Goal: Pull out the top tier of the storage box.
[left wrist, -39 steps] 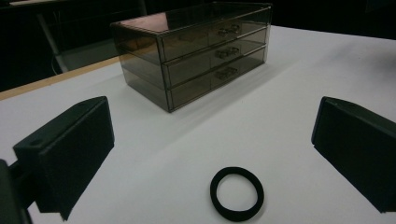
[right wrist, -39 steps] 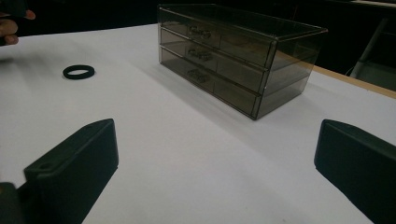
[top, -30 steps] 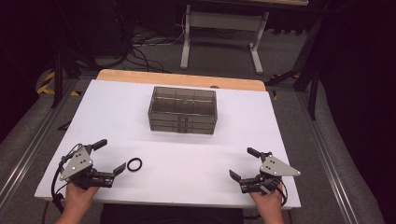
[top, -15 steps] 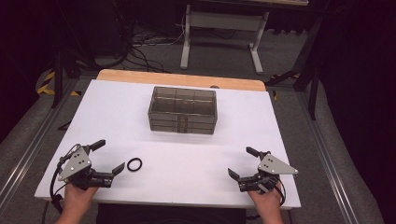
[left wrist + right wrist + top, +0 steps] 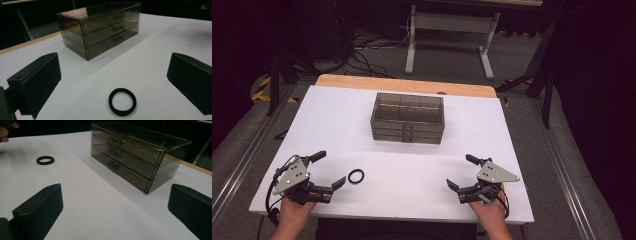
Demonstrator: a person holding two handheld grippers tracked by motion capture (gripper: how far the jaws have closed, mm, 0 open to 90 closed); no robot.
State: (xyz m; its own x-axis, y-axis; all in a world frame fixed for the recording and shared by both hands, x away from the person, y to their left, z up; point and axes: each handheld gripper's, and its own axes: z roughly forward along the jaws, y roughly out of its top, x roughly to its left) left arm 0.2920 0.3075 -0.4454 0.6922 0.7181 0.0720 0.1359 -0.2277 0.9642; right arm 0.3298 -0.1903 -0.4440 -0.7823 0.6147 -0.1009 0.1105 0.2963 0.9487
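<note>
A black ring (image 5: 356,176) lies flat on the white tabletop (image 5: 412,165), near the front edge and just ahead of the left tongs (image 5: 328,169); in the left gripper view the ring (image 5: 122,101) sits low between the two wide-spread jaws, untouched. The left tongs are fully open and hold nothing. Farther back, near the middle of the tabletop, stands a smoky transparent drawer box (image 5: 407,118) with three tiers, all of them looking closed. The right tongs (image 5: 463,172) rest at the front right, well apart from the ring, also wide open and empty. By my reading nothing is done yet: picking up the ring and opening a drawer both remain.
</note>
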